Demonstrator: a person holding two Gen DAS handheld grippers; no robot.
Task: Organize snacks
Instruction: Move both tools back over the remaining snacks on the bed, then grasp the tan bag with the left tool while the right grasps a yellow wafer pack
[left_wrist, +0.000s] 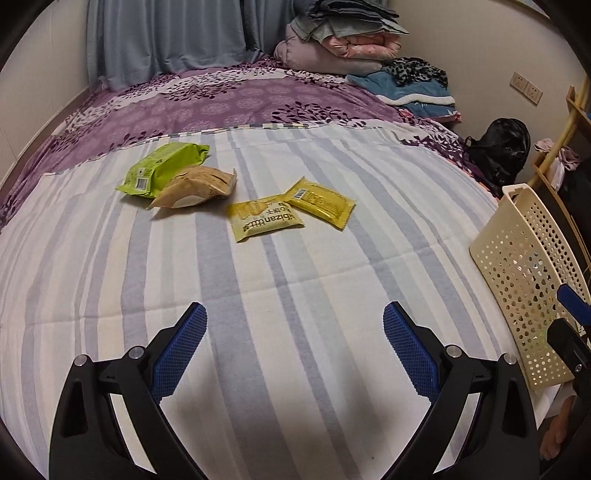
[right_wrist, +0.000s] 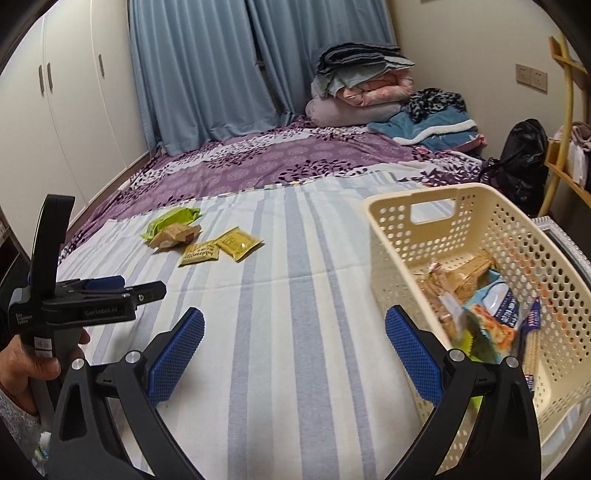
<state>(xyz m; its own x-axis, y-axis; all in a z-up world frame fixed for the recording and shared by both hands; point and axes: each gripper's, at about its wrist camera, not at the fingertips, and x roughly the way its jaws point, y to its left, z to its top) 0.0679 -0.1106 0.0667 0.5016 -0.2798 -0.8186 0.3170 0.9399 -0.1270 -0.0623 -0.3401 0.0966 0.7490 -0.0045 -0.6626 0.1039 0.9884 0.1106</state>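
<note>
Several snack packs lie on the striped bed sheet: a green pack (left_wrist: 162, 168), a tan pack (left_wrist: 197, 186) leaning on it, and two yellow packs (left_wrist: 264, 218) (left_wrist: 319, 202). They also show in the right wrist view: the green pack (right_wrist: 171, 219), the tan pack (right_wrist: 173, 235) and the yellow packs (right_wrist: 199, 253) (right_wrist: 238, 243). A cream perforated basket (right_wrist: 417, 229) (left_wrist: 524, 280) at the right holds several snack bags (right_wrist: 476, 314). My left gripper (left_wrist: 294, 347) is open and empty, well short of the packs. My right gripper (right_wrist: 294, 349) is open and empty beside the basket.
Folded blankets and clothes (left_wrist: 343, 40) are piled at the bed's far end. A black bag (left_wrist: 498, 151) and a wooden rack (left_wrist: 569, 147) stand to the right of the bed. Blue curtains (right_wrist: 207, 74) and white wardrobes (right_wrist: 62, 110) lie beyond.
</note>
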